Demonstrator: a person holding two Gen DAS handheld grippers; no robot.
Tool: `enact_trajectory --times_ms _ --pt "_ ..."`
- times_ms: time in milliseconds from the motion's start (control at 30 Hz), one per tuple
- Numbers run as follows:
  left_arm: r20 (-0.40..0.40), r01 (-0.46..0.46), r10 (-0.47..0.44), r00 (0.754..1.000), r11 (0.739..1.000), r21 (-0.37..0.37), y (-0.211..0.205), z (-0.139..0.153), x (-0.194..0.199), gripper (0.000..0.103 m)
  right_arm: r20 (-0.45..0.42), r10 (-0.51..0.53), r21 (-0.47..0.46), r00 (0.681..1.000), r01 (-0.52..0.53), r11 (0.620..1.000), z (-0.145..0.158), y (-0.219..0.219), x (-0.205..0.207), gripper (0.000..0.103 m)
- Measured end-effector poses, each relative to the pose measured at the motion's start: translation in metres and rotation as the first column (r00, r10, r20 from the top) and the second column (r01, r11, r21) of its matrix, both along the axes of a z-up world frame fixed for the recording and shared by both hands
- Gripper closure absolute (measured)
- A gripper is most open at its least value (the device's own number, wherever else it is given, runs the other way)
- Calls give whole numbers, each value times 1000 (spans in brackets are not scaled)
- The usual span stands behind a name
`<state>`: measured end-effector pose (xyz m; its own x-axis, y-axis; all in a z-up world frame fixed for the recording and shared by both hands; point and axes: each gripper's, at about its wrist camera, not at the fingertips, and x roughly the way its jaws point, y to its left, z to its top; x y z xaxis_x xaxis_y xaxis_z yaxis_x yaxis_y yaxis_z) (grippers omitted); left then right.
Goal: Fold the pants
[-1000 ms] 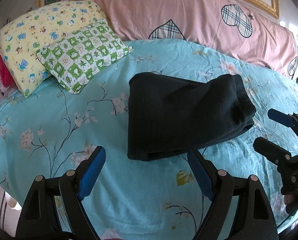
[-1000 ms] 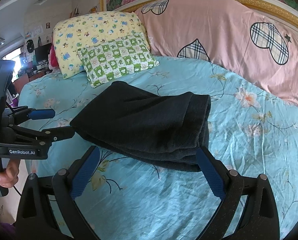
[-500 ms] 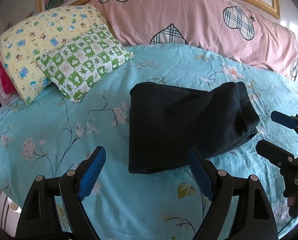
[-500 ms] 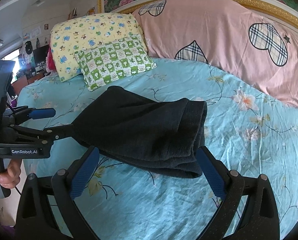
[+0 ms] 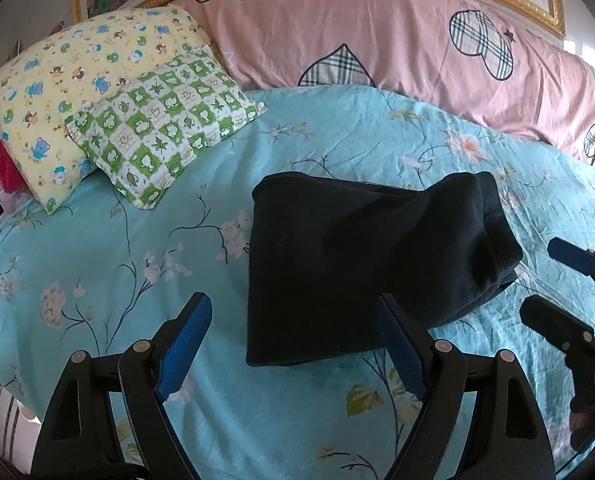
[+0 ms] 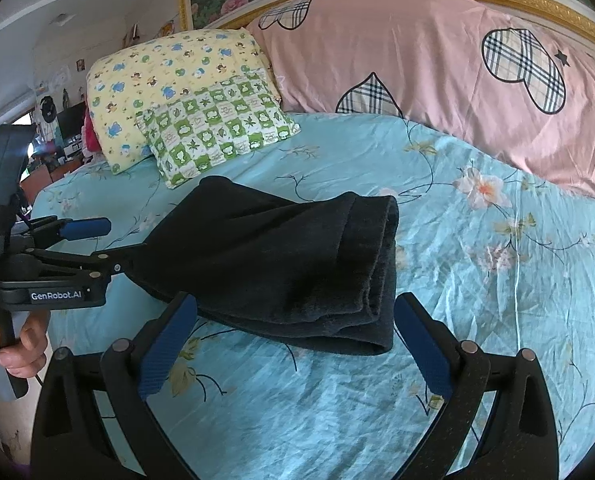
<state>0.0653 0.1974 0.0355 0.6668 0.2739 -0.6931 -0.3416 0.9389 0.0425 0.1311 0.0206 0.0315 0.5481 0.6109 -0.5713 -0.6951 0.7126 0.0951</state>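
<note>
Black pants (image 5: 361, 264) lie folded into a compact stack mid-bed, toward the near edge of the floral sheet (image 5: 337, 128). Left gripper (image 5: 293, 344) and right gripper (image 6: 293, 336) hover released, jaws spread, grasping nothing; fold looks finished.

The only legible text is "GenRobot.AI", printed in white on the black body of the left gripper (image 6: 109, 240).
</note>
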Motion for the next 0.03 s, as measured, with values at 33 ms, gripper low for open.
enact_trajectory --times_ms 33 --pt "-2 -2 2 1000 1000 -7 -1 1 1 19 -4 -2 3 1000 2 1000 0 -1 0 4"
